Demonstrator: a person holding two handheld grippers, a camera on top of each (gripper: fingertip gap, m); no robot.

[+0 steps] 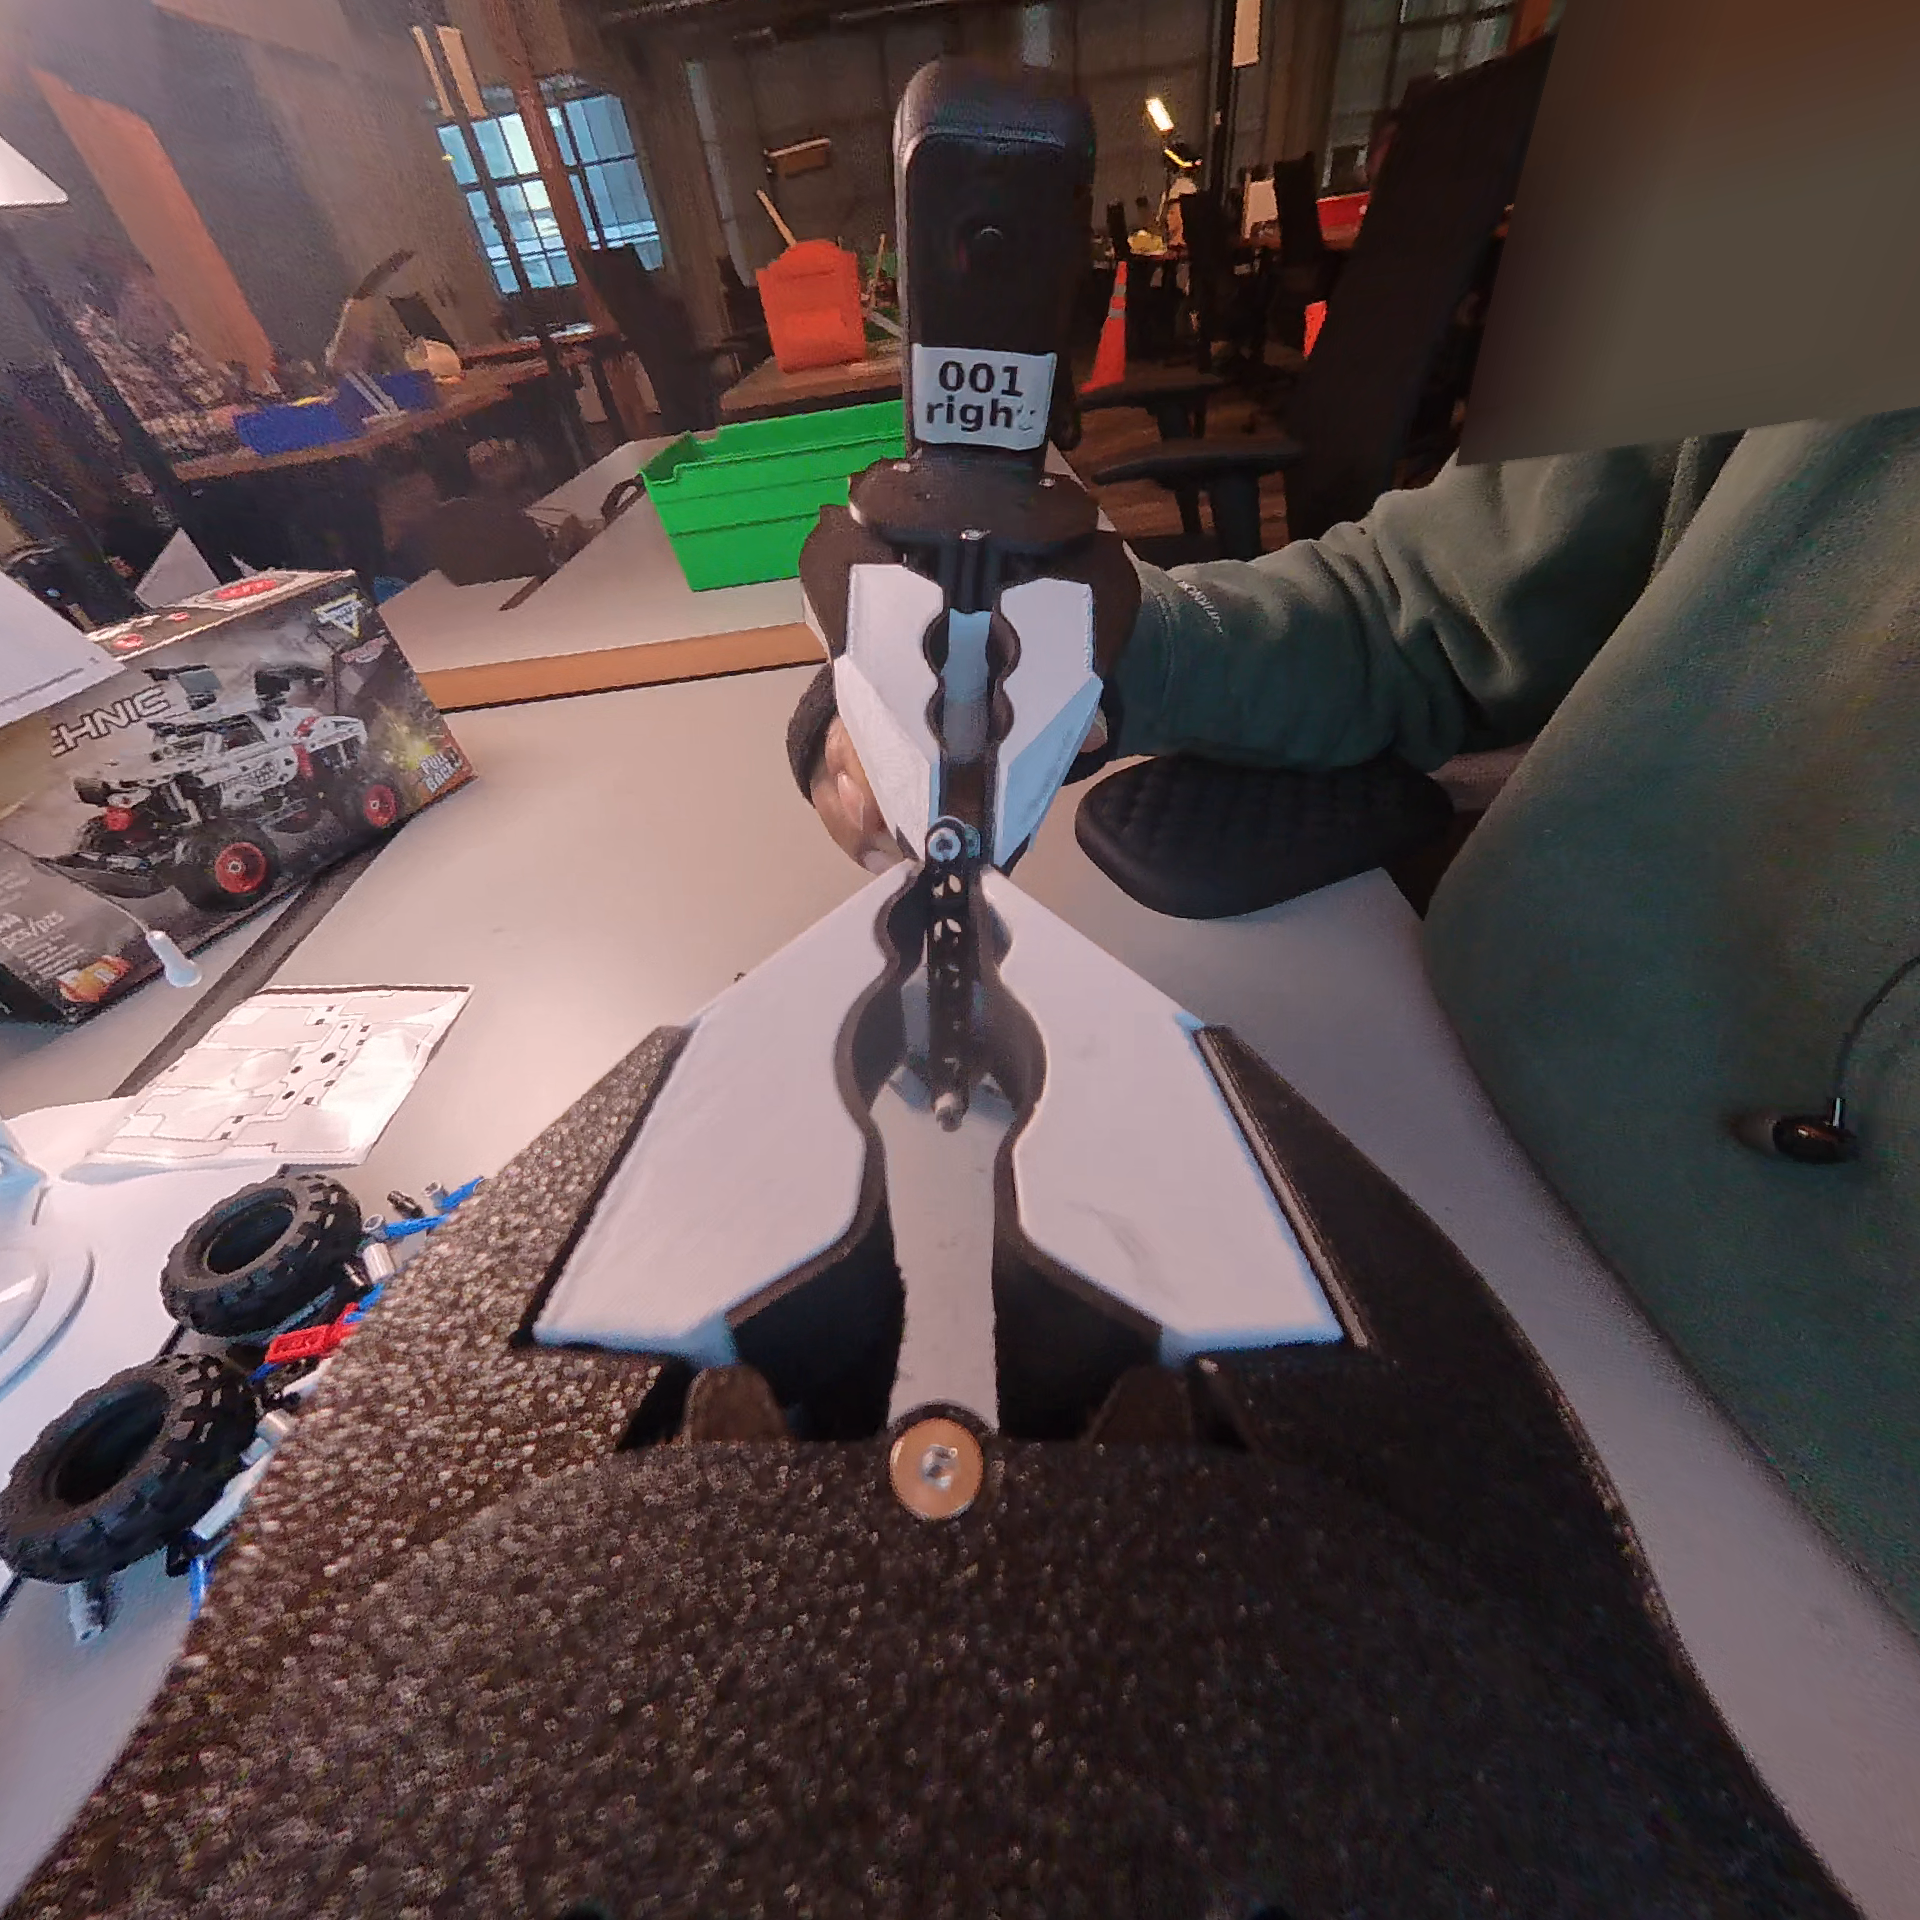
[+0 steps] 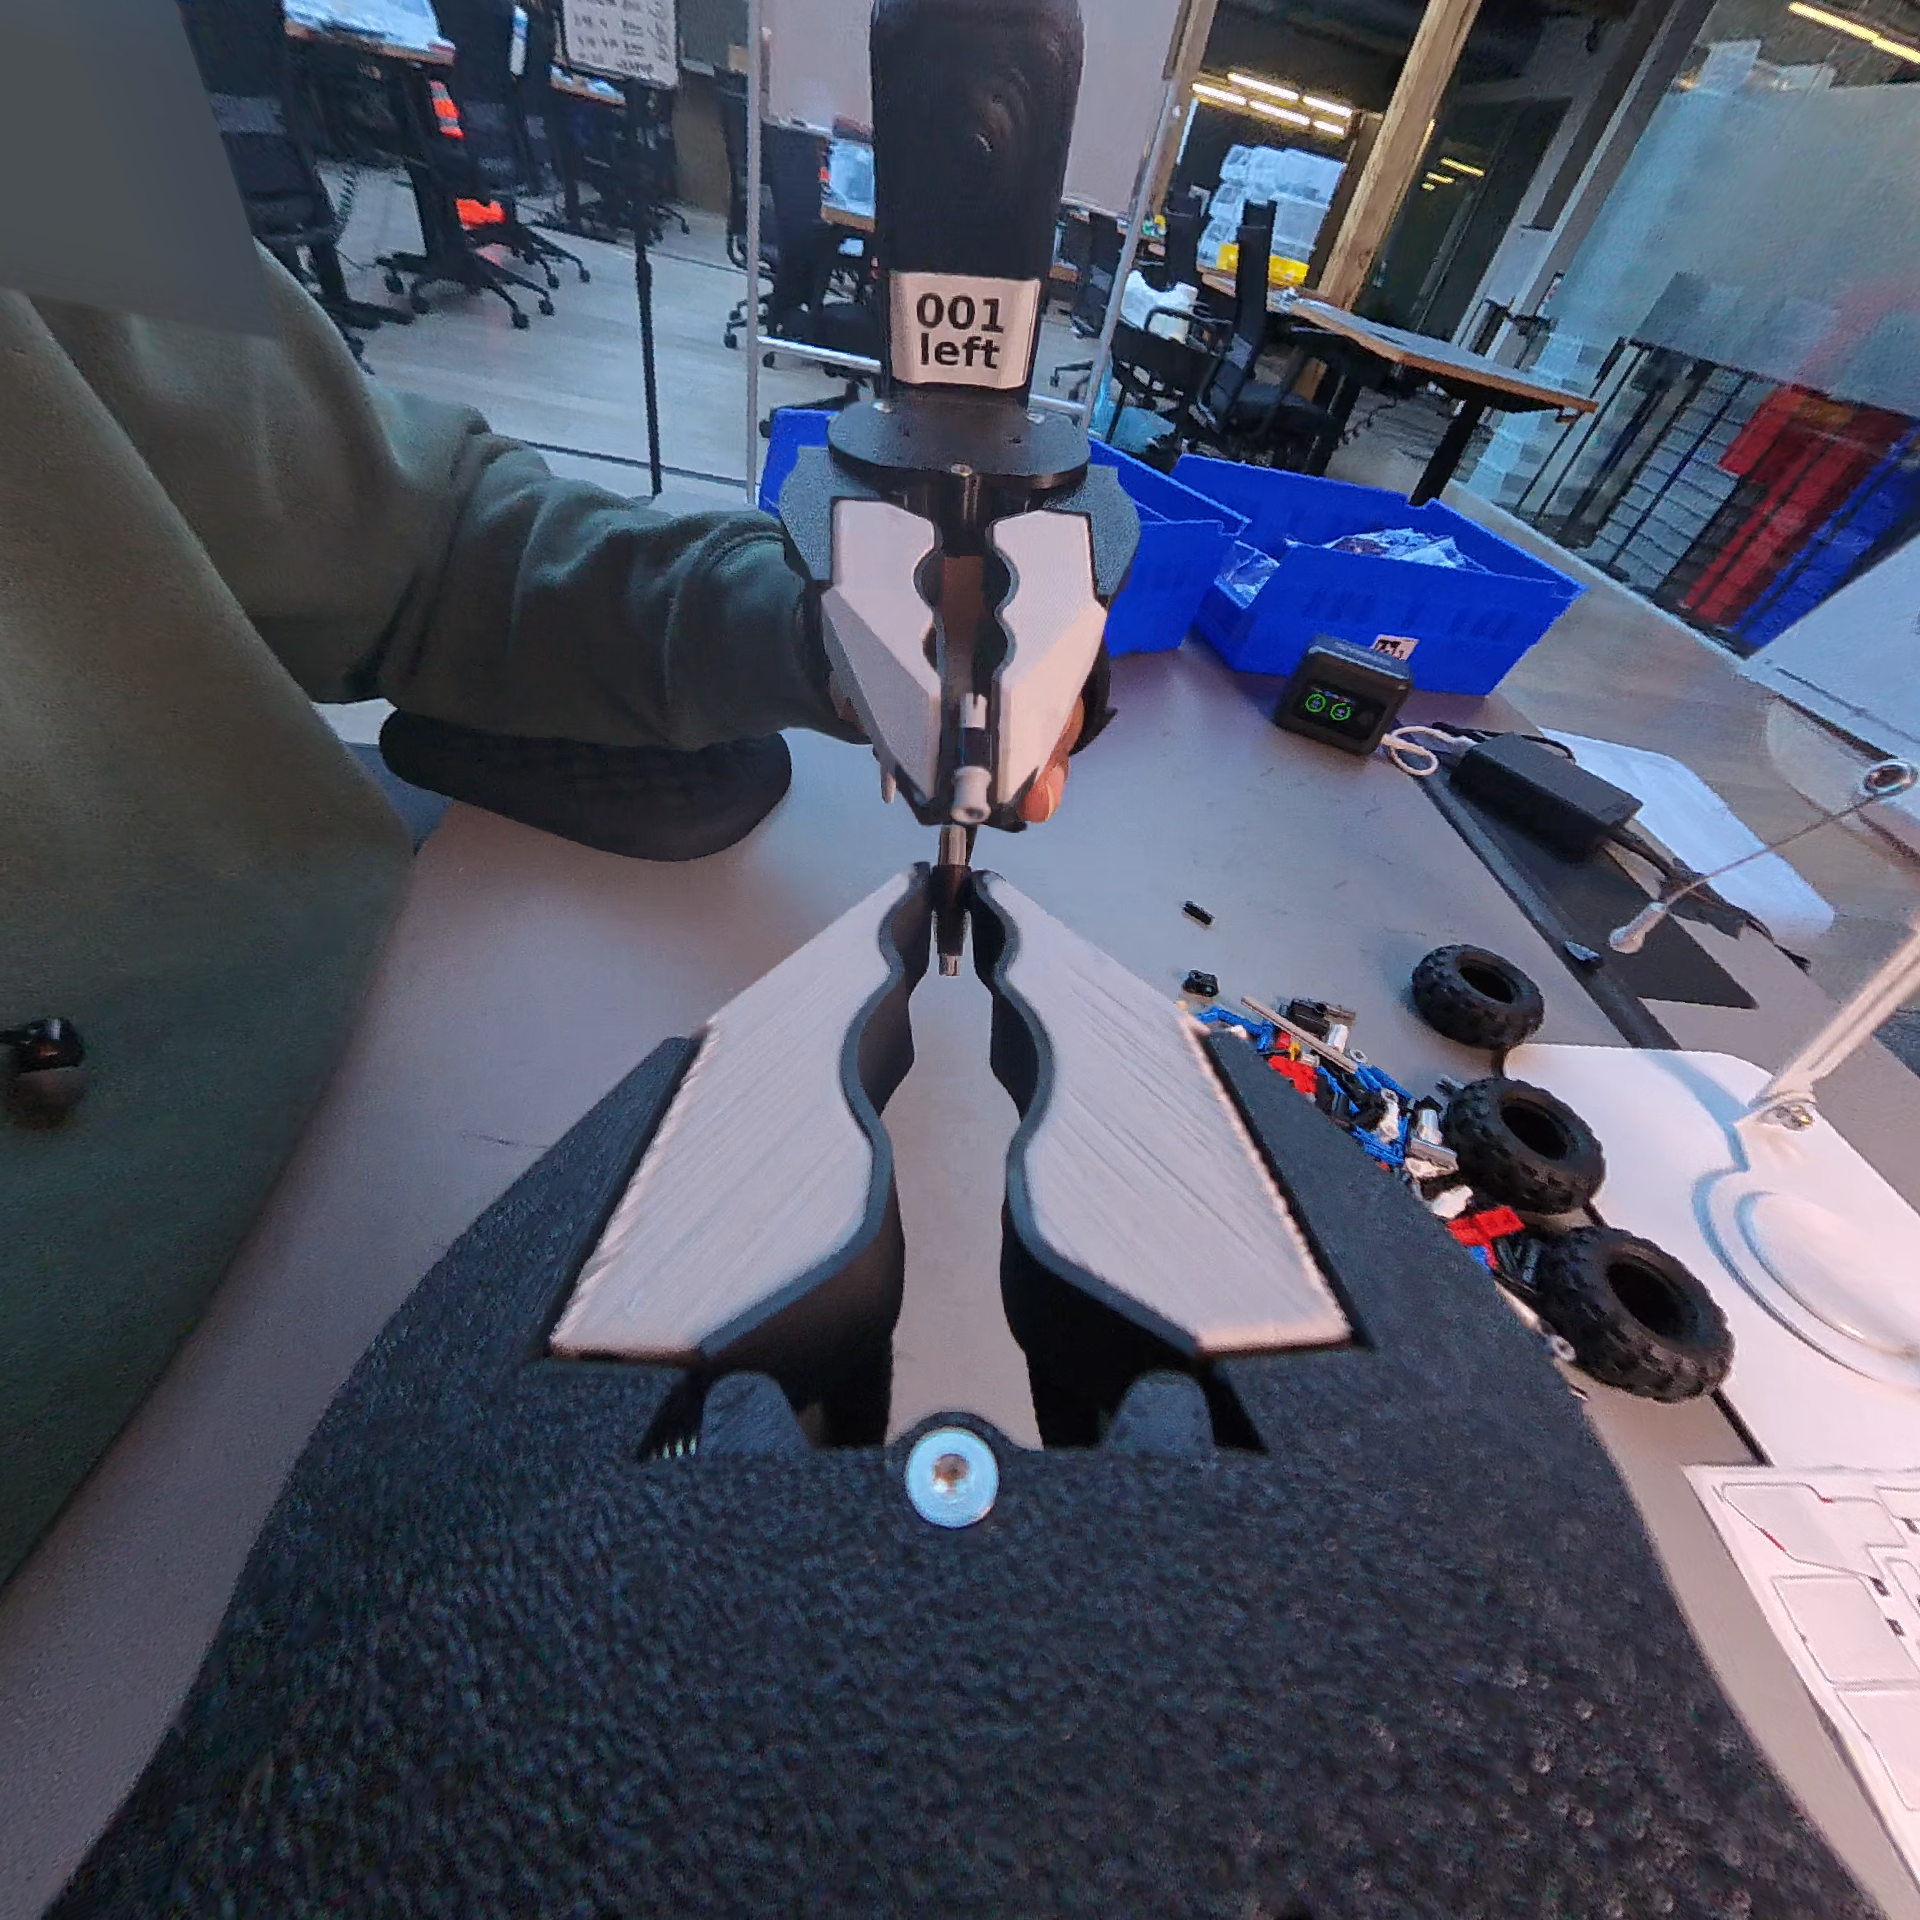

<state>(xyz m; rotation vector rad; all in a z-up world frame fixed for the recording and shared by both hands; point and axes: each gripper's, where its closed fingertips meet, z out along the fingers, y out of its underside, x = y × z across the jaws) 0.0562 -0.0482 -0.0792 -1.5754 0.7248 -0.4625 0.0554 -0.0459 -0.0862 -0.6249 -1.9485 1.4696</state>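
Observation:
My left gripper (image 1: 951, 883) is shut on a black perforated toy beam (image 1: 951, 987). The beam runs back between its white fingers and ends in a small grey pin (image 1: 945, 1107). My right gripper (image 2: 948, 883) is shut on a thin dark pin (image 2: 948, 925). The two grippers face each other tip to tip above the grey table (image 1: 623, 852), almost touching. The right gripper (image 1: 951, 847) shows in the left wrist view with a grey bush (image 1: 943, 840) at its tips. The left gripper (image 2: 961, 816) shows in the right wrist view.
A toy truck box (image 1: 208, 748), a printed sheet (image 1: 301, 1070), black tyres (image 1: 249, 1268) and loose small parts (image 2: 1320, 1060) lie to one side. A green bin (image 1: 769, 499), blue bins (image 2: 1382, 592), a small black device (image 2: 1340, 701), a black wrist rest (image 1: 1257, 831) and a person's green sleeve (image 1: 1403, 623) are around. Both grippers' tips are close together, under 4 cm apart.

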